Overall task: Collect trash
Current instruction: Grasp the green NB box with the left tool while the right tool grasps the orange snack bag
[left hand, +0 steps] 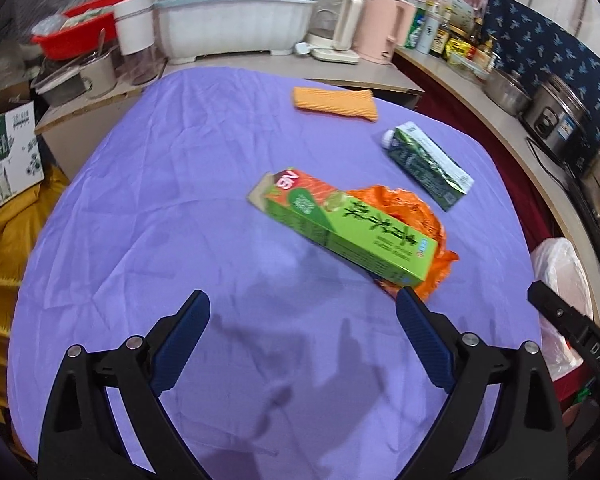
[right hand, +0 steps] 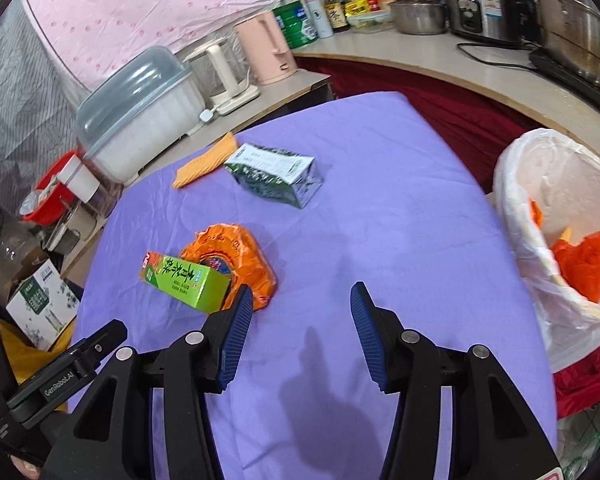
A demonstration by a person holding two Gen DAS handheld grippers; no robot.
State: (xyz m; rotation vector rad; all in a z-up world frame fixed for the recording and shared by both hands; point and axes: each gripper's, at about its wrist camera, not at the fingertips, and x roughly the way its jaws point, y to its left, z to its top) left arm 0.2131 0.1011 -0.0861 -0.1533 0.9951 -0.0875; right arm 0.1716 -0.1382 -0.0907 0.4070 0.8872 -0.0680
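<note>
The orange wrapper (left hand: pixel 416 216) is mostly buried under the green box (left hand: pixel 340 224) in the left wrist view, only its crinkled edge sticks out on the right. The bin (right hand: pixel 516 200) gets chopped off at the right edge of the right wrist view, and the orange scraps (right hand: pixel 584 268) inside are half hidden by the liner. Bottle labels (right hand: pixel 336 12) at the top are too small to read. The cardboard carton (left hand: pixel 4 160) is cut off at the left edge.
</note>
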